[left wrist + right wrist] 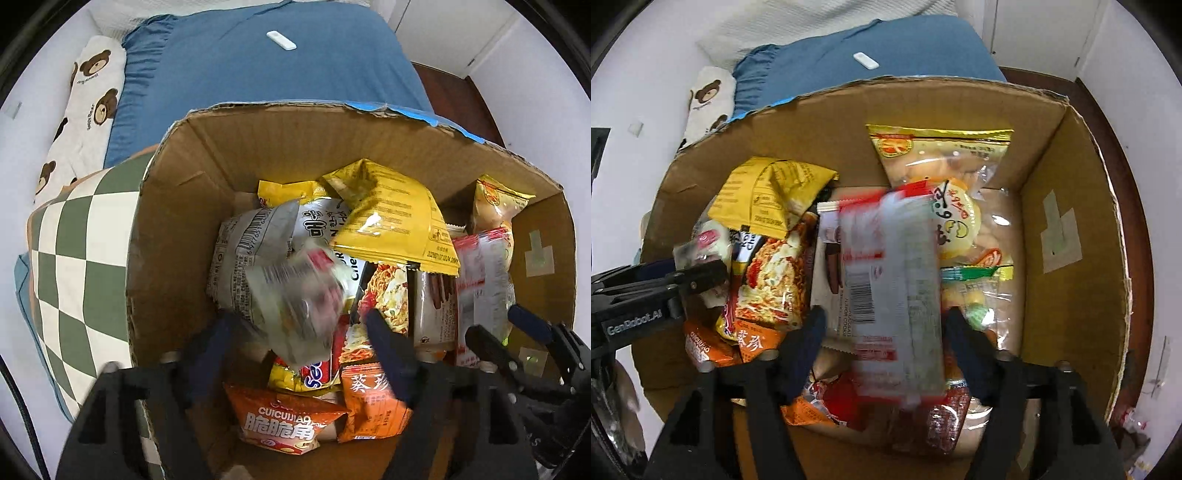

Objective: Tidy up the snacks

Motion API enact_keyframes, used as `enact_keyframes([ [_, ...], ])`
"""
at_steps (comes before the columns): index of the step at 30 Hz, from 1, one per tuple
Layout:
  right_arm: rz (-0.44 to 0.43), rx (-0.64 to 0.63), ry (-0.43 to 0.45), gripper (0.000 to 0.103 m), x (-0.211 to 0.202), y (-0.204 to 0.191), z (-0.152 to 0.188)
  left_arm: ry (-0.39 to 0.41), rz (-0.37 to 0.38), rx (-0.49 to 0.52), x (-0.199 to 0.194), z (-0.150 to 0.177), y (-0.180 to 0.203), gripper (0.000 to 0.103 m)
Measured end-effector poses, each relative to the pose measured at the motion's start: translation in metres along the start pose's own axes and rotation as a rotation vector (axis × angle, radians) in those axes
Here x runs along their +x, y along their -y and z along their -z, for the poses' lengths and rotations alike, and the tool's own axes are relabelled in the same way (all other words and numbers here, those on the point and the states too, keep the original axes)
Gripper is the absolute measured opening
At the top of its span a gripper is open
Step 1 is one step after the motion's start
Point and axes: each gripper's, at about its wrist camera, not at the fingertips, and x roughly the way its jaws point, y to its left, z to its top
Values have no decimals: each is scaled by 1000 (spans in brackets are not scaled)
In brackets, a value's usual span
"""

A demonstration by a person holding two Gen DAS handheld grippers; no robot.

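Snacks (388, 225) piled in cardboard box (177, 229), two packets motion-blurred

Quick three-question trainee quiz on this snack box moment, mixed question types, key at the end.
1. True or false: the cardboard box is empty.
2. What lies on the blue bedding beyond the box? A) shoe B) small white bar C) cup
3. What sits between the fingers of the right gripper?
Key: 1 false; 2 B; 3 a blurred red-and-white packet, with the fingers spread clear of it.
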Motion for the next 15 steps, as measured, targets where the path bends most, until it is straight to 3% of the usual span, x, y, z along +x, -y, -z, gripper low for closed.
enact_keyframes([
  [3,26,7,-10,97,-1,1,-2,26,-21,11,-6,0,2,93],
  [7,52,11,-11,97,-10,4,-2,34,-16,13,-10,4,5,99],
  [15,63,13,3,99,-28,11,13,62,14,-8,-20,23,4,99],
])
